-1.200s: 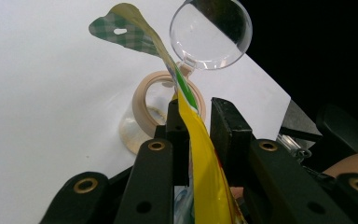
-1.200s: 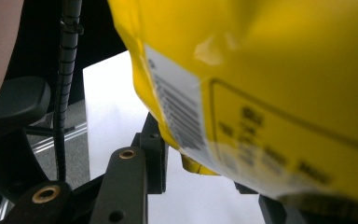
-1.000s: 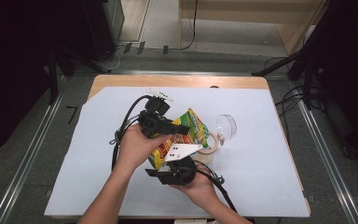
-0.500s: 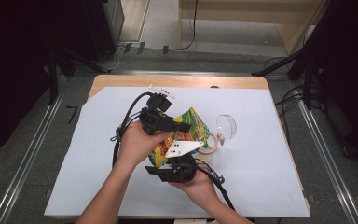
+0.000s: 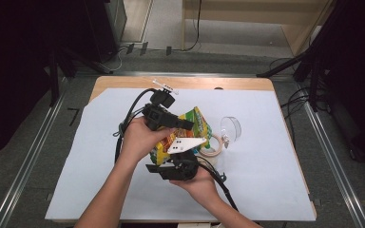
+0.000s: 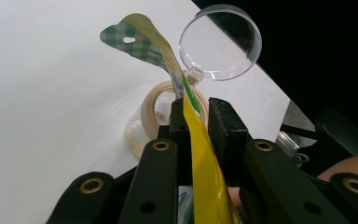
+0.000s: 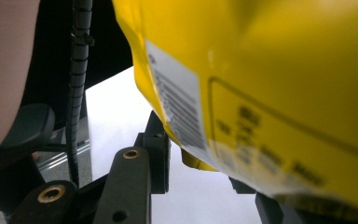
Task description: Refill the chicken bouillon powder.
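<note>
The left gripper (image 5: 183,125) held the yellow bag (image 5: 190,127) above the surface (image 5: 275,180), its fingers (image 6: 179,126) just closing on the top seam. The right gripper (image 5: 179,161) gripped the bag's lower end. A tape roll (image 5: 211,147) and glass (image 5: 231,128) lay just beyond.

One yellow snack bag (image 5: 186,132) sits between the jaws of both grippers. Two hand-held grippers are present: the left gripper (image 6: 196,121) closed on the bag's flat upper edge, and the right gripper (image 7: 200,163) with the bag's bottom corner lying between its jaws. Two hands hold them, one hand (image 5: 140,137) on the left and one hand (image 5: 197,183) on the right. Just beyond the left gripper's jaw tips lie one roll of tape (image 6: 154,105) and one clear round lid (image 6: 220,42). One white table sheet (image 5: 275,180) lies under everything.
</note>
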Demonstrator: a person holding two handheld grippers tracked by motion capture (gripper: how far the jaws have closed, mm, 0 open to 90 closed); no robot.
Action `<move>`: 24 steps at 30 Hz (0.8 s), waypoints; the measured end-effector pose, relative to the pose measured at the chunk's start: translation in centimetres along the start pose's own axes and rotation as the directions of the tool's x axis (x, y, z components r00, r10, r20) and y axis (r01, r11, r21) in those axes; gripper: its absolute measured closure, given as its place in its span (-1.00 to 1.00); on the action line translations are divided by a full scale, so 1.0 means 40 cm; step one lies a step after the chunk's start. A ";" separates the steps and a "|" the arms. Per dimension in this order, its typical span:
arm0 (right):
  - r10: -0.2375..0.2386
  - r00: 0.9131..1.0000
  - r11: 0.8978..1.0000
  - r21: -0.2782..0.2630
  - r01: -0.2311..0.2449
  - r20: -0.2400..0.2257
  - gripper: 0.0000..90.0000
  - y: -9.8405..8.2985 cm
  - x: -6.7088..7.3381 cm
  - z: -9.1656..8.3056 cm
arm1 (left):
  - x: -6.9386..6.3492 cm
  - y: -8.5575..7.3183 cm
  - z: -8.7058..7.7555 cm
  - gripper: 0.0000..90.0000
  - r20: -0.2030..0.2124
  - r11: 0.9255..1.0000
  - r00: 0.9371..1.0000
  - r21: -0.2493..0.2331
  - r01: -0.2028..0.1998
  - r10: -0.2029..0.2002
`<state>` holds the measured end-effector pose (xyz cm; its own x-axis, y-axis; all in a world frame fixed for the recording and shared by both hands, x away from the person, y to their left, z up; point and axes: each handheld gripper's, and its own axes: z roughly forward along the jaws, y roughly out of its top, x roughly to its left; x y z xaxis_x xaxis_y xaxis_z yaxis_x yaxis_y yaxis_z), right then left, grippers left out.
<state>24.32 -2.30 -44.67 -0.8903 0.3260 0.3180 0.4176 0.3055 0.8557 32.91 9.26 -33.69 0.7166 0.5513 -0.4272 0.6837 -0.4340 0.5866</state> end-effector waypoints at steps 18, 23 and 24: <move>-0.032 0.999 0.999 0.006 0.032 0.020 0.55 -0.015 0.009 -0.022 | -0.037 -0.010 0.007 0.79 -0.017 0.999 0.999 -0.020 -0.037 0.037; -0.041 0.999 0.999 0.003 0.041 0.021 0.56 -0.011 0.015 -0.020 | -0.033 -0.018 -0.005 0.75 0.005 0.999 1.000 -0.044 -0.027 0.027; -0.041 0.999 0.999 0.001 0.041 0.023 0.57 -0.010 0.015 -0.021 | -0.033 -0.019 -0.006 0.72 0.004 0.999 1.000 -0.048 -0.024 0.024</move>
<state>23.46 -3.00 -44.49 -0.9021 0.3341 0.2730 0.3810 0.3199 0.8675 31.41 9.05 -33.40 0.7333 0.5380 -0.4157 0.6591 -0.4124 0.6289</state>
